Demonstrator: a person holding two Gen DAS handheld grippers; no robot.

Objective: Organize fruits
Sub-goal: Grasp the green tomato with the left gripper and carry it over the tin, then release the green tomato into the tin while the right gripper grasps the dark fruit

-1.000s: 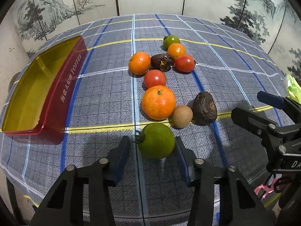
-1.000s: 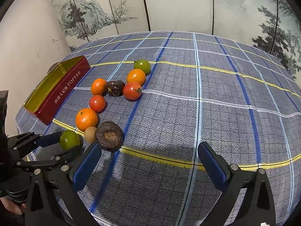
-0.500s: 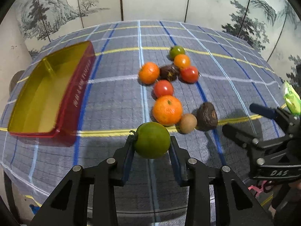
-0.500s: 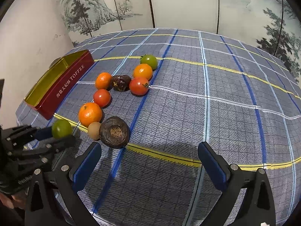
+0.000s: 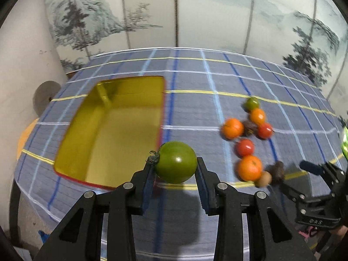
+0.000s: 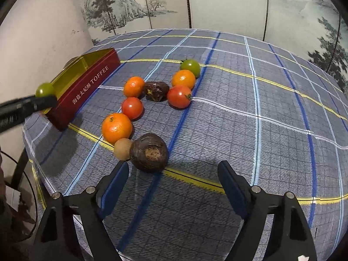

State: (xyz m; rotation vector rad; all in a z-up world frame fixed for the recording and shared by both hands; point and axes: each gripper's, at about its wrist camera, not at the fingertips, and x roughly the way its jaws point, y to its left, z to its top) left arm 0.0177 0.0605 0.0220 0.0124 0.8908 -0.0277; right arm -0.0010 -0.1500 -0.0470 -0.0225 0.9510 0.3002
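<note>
My left gripper (image 5: 175, 170) is shut on a green tomato (image 5: 176, 165) and holds it off the cloth, beside the near right corner of the red toffee tin (image 5: 108, 134) with its yellow inside. The right wrist view shows the same tomato (image 6: 45, 89) next to the tin (image 6: 87, 87). My right gripper (image 6: 173, 169) is closing with its pads touching nothing. A dark brown wrinkled fruit (image 6: 149, 152) lies at the mouth of its jaws, near the left finger.
On the checked cloth lie a small tan fruit (image 6: 122, 149), two oranges (image 6: 117, 127), two red tomatoes (image 6: 132, 108), another dark fruit (image 6: 156, 91), a third orange (image 6: 183, 78) and a green tomato (image 6: 190, 67). A painted screen stands behind the table.
The left gripper shut on the green tomato, lifted it and carried it left to the tin. The right gripper came closer to the brown fruit and its jaws narrowed.
</note>
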